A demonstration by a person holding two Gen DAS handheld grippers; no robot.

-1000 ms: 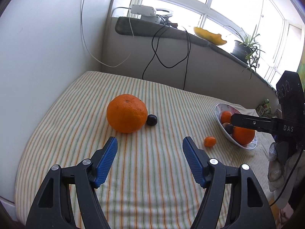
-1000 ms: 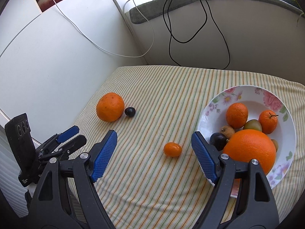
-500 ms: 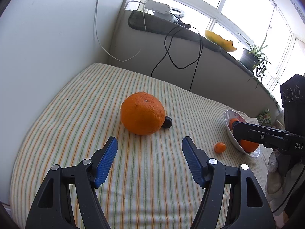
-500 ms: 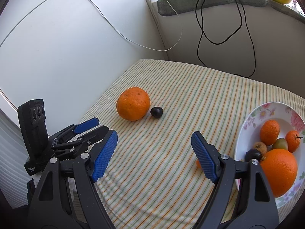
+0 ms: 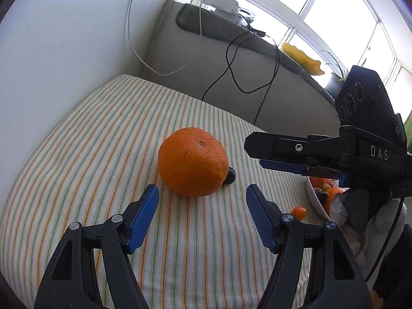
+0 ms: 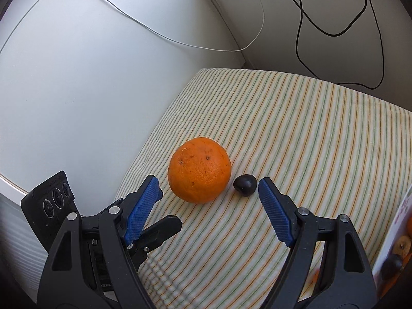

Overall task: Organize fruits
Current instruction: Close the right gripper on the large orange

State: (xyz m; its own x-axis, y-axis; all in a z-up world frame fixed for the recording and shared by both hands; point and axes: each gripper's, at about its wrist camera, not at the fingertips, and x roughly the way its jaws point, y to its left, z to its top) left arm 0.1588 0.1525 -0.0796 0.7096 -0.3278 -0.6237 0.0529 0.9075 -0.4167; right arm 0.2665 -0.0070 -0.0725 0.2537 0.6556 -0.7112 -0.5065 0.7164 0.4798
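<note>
Jaws spread wide on both sides, nothing gripped: left gripper low before the big orange, right gripper just short of it. Small dark fruit touches the orange on the striped surface. Tiny orange fruit lies just beside the bowl of fruit.

A striped orange-and-green cloth covers the surface; plain white walls rise at nine o'clock, and bright daylit windows span one o'clock above a dark padded sill trailing black cables
</note>
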